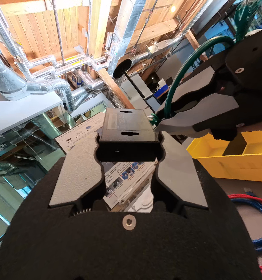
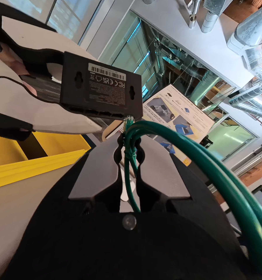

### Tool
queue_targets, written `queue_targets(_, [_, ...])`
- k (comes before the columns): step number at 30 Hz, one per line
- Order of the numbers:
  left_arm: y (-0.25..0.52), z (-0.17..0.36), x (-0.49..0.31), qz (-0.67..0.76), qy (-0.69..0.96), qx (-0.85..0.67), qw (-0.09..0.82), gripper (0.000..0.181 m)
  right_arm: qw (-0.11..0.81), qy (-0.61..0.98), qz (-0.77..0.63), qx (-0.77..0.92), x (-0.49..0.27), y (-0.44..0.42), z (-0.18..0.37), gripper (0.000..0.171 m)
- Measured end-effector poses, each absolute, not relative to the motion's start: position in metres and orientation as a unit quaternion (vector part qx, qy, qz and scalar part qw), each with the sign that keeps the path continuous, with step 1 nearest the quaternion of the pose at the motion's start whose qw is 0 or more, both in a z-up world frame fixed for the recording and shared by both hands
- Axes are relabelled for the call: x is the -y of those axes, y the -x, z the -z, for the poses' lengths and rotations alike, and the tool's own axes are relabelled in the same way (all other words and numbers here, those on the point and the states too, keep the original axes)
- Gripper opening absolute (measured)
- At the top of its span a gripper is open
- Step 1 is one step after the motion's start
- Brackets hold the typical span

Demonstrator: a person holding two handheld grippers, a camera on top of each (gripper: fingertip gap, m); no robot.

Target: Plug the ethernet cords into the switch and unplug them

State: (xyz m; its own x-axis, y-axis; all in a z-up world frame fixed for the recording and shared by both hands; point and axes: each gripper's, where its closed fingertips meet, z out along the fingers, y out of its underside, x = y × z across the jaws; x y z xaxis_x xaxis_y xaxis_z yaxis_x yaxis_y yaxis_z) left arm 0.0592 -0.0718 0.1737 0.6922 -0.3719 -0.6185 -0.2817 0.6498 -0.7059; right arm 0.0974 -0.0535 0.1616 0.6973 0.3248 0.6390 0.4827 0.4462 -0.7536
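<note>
Looking along the right claw (image 2: 129, 145), the clear plug (image 2: 128, 121) of the green ethernet cord (image 2: 187, 153) sits right at the port row of the black box-shaped plastic switch (image 2: 101, 89), but whether it's seated or only touching the opening is hard to make out, since the ports face down and sit in shadow. The switch is held underside up, so its front face stays hidden.

The right claw is pressed together on the green cord's bundled loops just behind the plug, with the rest of the cord arcing off toward 4 o'clock and out of frame.

The left claw (image 1: 128, 149) is pinching the switch by its short end, fingers spread only as wide as the casing. In that view the switch sticks out toward 12 o'clock and the plug meets it at about 2 o'clock.

A yellow plastic bin (image 1: 233, 160) sits on the worktop (image 1: 248, 209), with red and blue cords (image 1: 260, 212) cut off at the 4 o'clock edge.
</note>
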Motion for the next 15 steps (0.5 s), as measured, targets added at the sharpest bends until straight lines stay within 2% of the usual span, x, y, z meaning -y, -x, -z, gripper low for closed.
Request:
queue_targets(4, [-0.0585,-0.1702,0.0686,0.001,0.407,-0.404,0.819,0.072,0.758,0.523,0.035,0.388,0.0528,-0.0979,-0.1604,0.015])
queue_targets(7, [-0.0584,-0.1738,0.0734,0.041,0.401,-0.398,0.824,0.072,0.757,0.524,0.007,0.39,0.056,-0.0955,-0.1611,0.015])
queue_targets(15, [-0.0606,-0.1662,0.0679,0.075,0.427,-0.41,0.802,0.072,0.746,0.544,0.047,0.38,0.0574,-0.0986,-0.1608,0.015])
